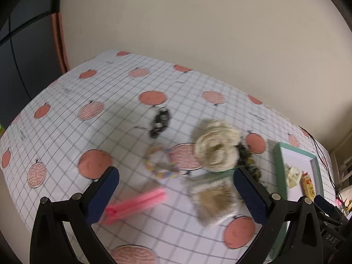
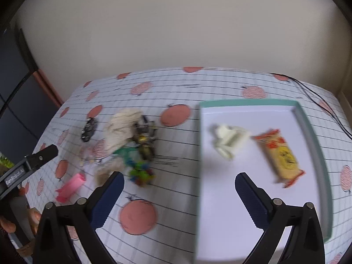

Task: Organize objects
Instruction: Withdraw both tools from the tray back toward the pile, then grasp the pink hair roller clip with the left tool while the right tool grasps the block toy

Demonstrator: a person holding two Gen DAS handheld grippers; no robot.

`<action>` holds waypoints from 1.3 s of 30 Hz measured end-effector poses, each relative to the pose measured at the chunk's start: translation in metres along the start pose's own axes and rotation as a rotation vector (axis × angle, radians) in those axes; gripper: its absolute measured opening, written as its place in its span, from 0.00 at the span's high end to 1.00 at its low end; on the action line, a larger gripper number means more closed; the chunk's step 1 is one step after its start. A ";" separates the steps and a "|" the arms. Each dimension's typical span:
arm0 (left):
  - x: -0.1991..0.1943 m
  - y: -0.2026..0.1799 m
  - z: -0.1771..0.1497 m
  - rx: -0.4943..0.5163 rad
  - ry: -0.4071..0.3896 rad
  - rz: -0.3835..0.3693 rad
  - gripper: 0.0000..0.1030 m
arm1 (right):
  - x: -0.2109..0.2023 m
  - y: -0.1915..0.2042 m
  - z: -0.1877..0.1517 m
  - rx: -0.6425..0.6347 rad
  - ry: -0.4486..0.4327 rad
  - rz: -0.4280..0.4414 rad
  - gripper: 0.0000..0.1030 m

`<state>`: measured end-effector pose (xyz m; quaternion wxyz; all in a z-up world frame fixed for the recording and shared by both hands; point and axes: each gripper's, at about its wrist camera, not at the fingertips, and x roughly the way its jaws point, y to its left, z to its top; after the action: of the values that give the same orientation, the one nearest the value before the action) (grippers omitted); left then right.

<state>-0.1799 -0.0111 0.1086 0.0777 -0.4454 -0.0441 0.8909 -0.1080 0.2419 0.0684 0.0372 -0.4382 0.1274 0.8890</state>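
Teal-rimmed white tray (image 2: 312, 132) holding crinkly orange-yellow snack packet (image 2: 280, 156) and pale plastic clip (image 2: 228, 140); beside it, on grid-and-peach tablecloth (image 1: 66, 114), fluffy cream scrunchie (image 1: 216, 145) and pink ridged clip (image 1: 134, 204); left gripper (image 1: 176, 189) and right gripper (image 2: 179, 193) spread wide, empty.

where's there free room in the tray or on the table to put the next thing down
In the tray, the near half is bare, in front of the white clip and the snack packet. On the table, the far left stretch beyond the black clip is free. It is crowded around the cream scrunchie, beside the pink clip.
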 end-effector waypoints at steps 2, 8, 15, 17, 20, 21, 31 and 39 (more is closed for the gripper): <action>0.002 0.018 0.001 -0.032 0.010 0.004 0.00 | 0.005 0.012 -0.001 -0.007 0.005 0.016 0.01; 0.007 0.055 0.001 -0.096 0.023 0.032 0.00 | 0.023 0.043 -0.005 -0.034 0.041 0.050 0.03; 0.021 0.072 -0.005 -0.098 0.077 0.046 0.00 | 0.041 0.059 -0.009 -0.051 0.066 0.046 0.07; 0.027 0.071 -0.008 -0.085 0.102 0.036 0.00 | 0.045 0.057 -0.010 -0.052 0.073 0.031 0.09; 0.036 0.065 -0.014 -0.053 0.140 0.053 0.00 | 0.051 0.052 -0.011 -0.039 0.087 0.019 0.12; 0.040 0.063 -0.016 -0.041 0.148 0.086 0.00 | 0.051 0.050 -0.011 -0.039 0.091 0.014 0.12; 0.055 0.037 -0.031 0.083 0.196 0.092 0.01 | 0.064 0.048 -0.012 -0.032 0.125 -0.003 0.24; 0.063 0.028 -0.040 0.150 0.234 0.122 0.16 | 0.072 0.049 -0.013 -0.025 0.137 -0.005 0.31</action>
<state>-0.1880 -0.0268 0.0316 0.0609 -0.5411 0.0593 0.8366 -0.1507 0.1876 0.0131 0.0254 -0.4987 0.1174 0.8584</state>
